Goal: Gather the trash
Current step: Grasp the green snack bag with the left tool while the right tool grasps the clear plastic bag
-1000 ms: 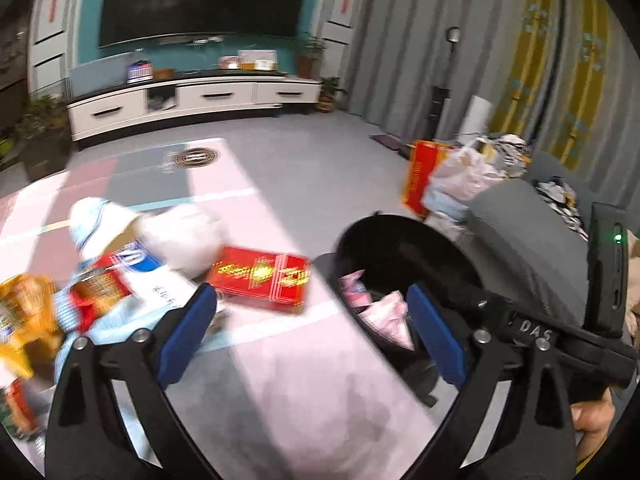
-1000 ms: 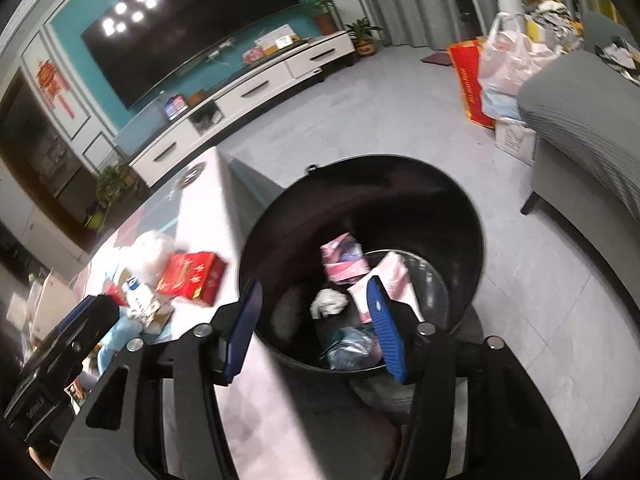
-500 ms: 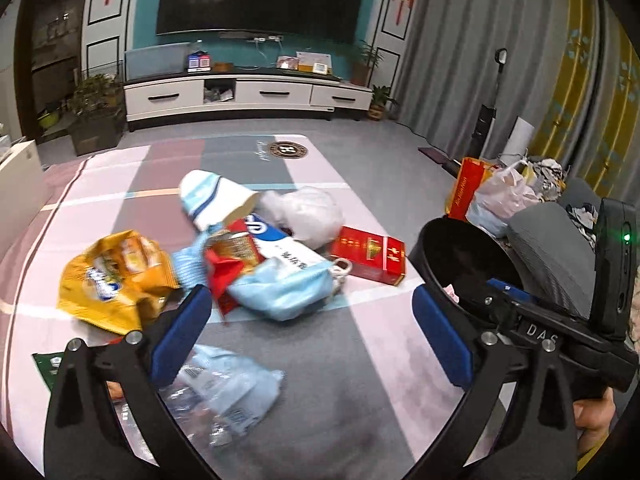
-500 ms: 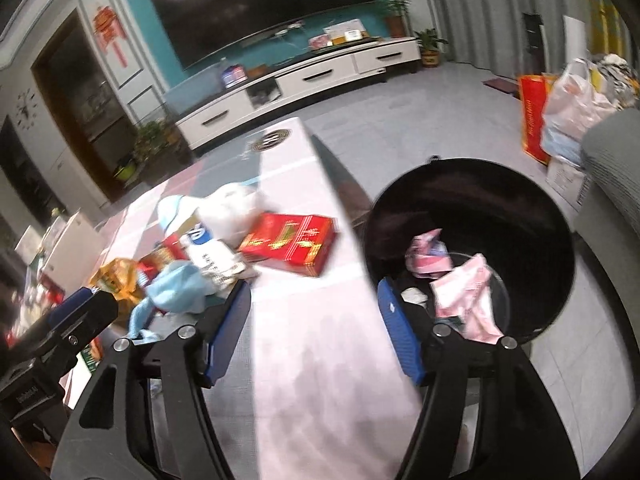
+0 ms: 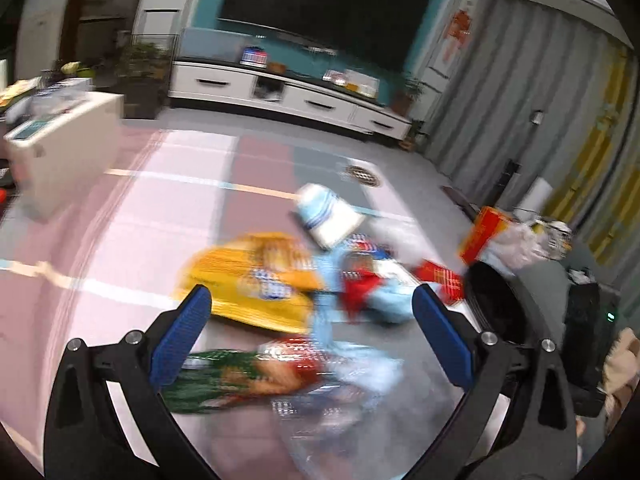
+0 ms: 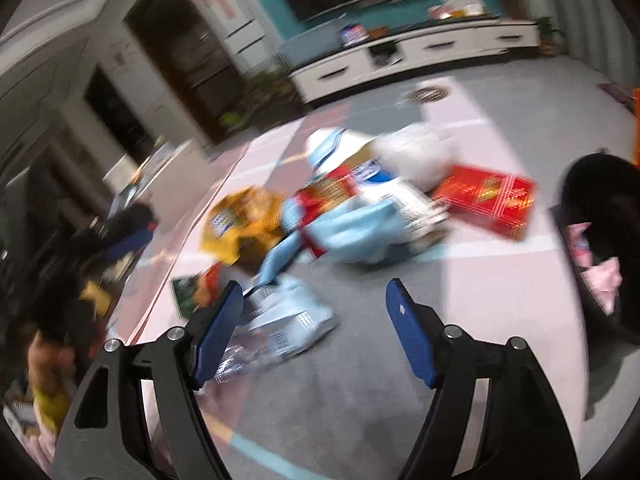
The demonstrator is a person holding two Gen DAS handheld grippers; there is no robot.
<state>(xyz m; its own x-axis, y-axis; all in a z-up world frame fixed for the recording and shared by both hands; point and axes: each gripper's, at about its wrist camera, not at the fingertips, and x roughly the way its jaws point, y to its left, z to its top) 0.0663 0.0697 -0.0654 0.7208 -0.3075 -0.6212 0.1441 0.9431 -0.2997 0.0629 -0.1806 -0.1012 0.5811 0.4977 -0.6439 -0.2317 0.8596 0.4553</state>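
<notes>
Both grippers have swung from the black bin (image 6: 600, 240) back over the tabletop's litter pile. Left gripper (image 5: 312, 336) gapes wide and empty; right gripper (image 6: 316, 328) is opening, empty, above a clear wrapper (image 6: 280, 328). Next likely calls for descending onto one piece.

Each black plastic two-finger tool, left (image 5: 308, 334) and right (image 6: 314, 330), has 2 ribbed blue rectangular pads (image 5: 180, 338). Round silver screws (image 5: 134, 336) dot the black arms.
</notes>
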